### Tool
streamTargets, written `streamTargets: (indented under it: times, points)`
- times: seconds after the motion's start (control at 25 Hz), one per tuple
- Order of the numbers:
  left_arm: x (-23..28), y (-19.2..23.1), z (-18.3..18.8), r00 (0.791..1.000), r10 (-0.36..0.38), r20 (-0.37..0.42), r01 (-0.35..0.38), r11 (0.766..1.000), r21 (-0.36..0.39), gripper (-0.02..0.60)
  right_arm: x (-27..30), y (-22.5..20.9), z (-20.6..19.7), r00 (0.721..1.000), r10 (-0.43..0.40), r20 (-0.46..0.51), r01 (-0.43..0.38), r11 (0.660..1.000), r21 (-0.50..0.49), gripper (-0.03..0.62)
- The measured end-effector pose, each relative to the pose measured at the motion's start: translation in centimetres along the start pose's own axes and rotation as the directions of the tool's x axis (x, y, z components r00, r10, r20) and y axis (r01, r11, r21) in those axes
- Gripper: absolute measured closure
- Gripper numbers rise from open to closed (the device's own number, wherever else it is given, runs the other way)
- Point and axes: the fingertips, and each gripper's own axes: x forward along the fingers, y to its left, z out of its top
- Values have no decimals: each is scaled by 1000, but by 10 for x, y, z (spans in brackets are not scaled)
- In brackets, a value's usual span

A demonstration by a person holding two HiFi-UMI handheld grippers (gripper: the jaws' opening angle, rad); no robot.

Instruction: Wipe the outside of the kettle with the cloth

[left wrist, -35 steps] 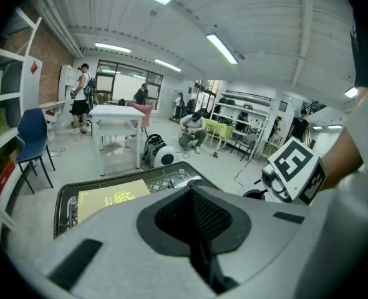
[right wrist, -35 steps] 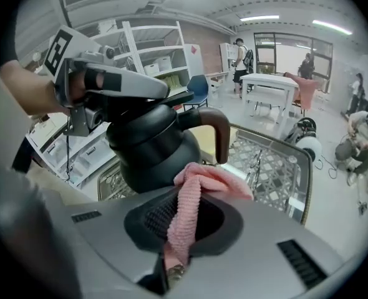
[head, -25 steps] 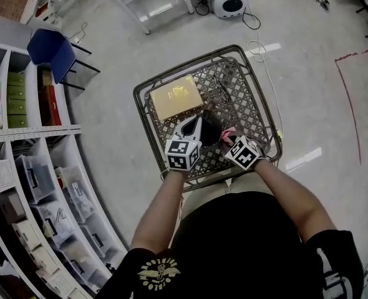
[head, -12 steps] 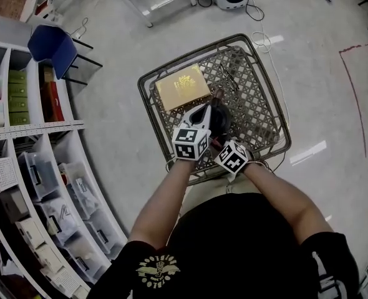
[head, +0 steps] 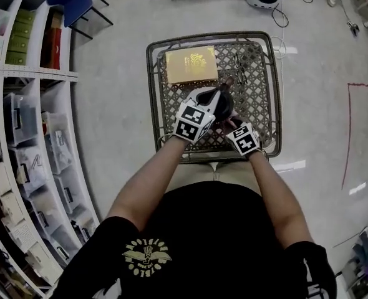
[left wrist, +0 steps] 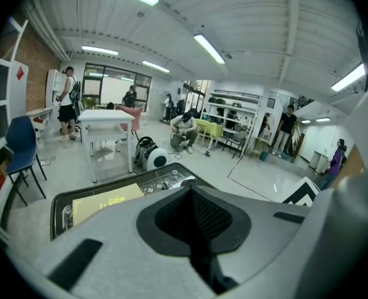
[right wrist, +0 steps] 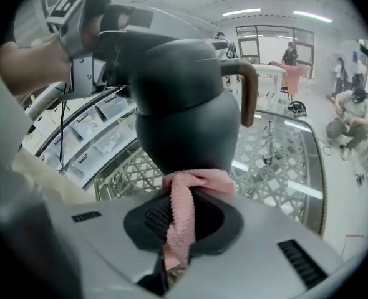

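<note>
Kettle (right wrist: 187, 104) above mesh cart (head: 262, 89), shelves (head: 28, 136) beside; right claw (right wrist: 178, 232) pinches cloth (right wrist: 196, 182), left claw (left wrist: 196, 226) closed.

Seen from above, the left gripper (head: 207, 99) hides much of the kettle (head: 226, 106).

My head camera looks steeply down from well above, past my arms, onto the wire tabletop (head: 151, 92). The camera on my left tool (head: 204, 102) faces level across the room, over the yellow box (left wrist: 106, 202). The one on my right tool (head: 231, 124) sits close to the kettle (right wrist: 187, 104), with the shelves (right wrist: 90, 142) behind it. All three views share the tabletop.
</note>
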Motion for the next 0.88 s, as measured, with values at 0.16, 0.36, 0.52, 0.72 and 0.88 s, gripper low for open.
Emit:
streamTargets:
  times: [0.16, 0.36, 0.52, 0.72, 0.88]
  points:
    - [0, 6, 1, 1000, 4, 15, -3, 997, -72, 575, -3, -34, 2, 999, -29, -41, 26, 997, -72, 565]
    - [1, 6, 1, 999, 41, 15, -40, 997, -68, 575, 0, -74, 23, 996, -49, -78, 35, 985, -169, 565]
    - [0, 11, 4, 996, 75, 46, -74, 997, -28, 575, 6, -87, 51, 997, -45, -59, 31, 974, -223, 565]
    - [-5, 16, 4, 992, 105, 67, -99, 991, -89, 575, 11, -80, 49, 994, -17, -105, -15, 956, -293, 565]
    - [-5, 15, 4, 991, 115, 75, -110, 991, -72, 575, 9, -68, 30, 993, -6, -120, -27, 960, -277, 565]
